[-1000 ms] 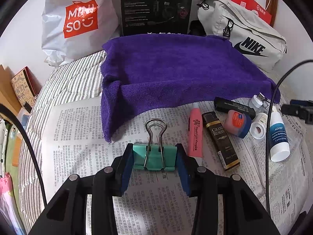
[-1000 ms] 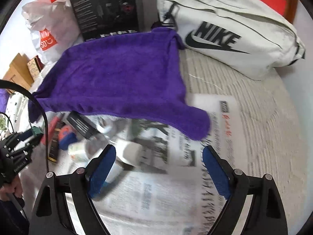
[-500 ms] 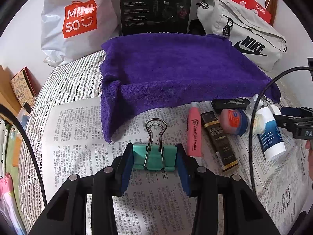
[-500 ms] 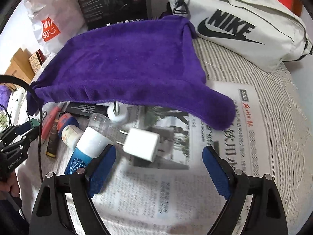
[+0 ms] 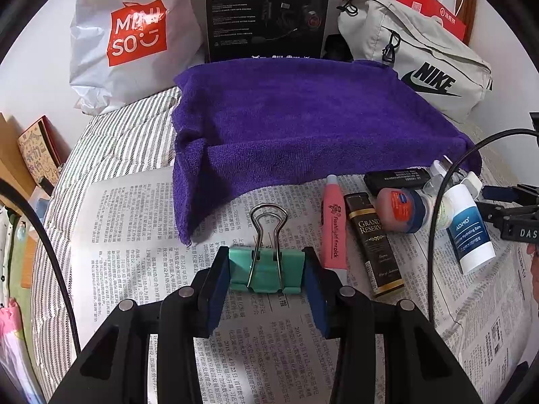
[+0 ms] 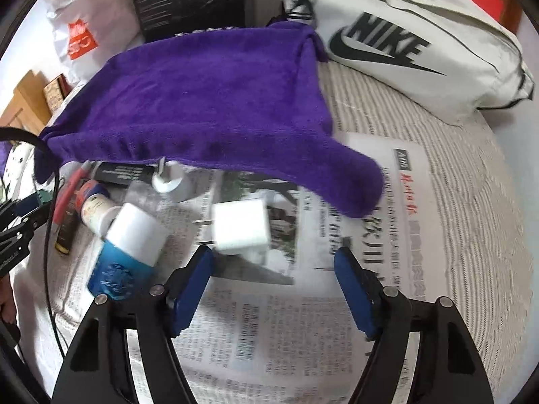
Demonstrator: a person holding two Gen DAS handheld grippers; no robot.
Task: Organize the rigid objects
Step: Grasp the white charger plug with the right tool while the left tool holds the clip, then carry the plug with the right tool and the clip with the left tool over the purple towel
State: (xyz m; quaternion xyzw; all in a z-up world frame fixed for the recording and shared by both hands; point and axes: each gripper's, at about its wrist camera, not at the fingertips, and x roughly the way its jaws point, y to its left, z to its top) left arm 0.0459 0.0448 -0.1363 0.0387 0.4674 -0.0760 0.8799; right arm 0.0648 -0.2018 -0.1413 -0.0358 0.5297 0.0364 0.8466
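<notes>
A: Starting at the left, what do we have?

B: On the left wrist view, our left gripper (image 5: 266,271) is clamped on the teal binder clip (image 5: 265,269), blue pads pressed against both of its sides, wire handles pointing away from us, over the newspaper (image 5: 134,222). Beyond it the purple towel (image 5: 303,128) lies draped over the paper's far edge.

A: And to the right of the clip?

B: We see a row of small things on the paper: a pink tube (image 5: 333,225), then a dark box with gold lettering (image 5: 375,245) just beside it, a small round jar with a blue lid (image 5: 401,210), and a white bottle with a blue label (image 5: 466,227) lying tilted. A black flat case (image 5: 397,180) sits behind them at the towel's edge.

A: What about our other hand?

B: On the right wrist view, our right gripper (image 6: 273,266) has its jaws closing, still apart. The white charger plug (image 6: 241,227) lies on the newspaper just ahead of the pads, nearer the left pad, prongs pointing left. We cannot tell whether that pad touches it; the frame is blurred. A round white adapter (image 6: 171,181) rests farther back, near the towel.
</notes>
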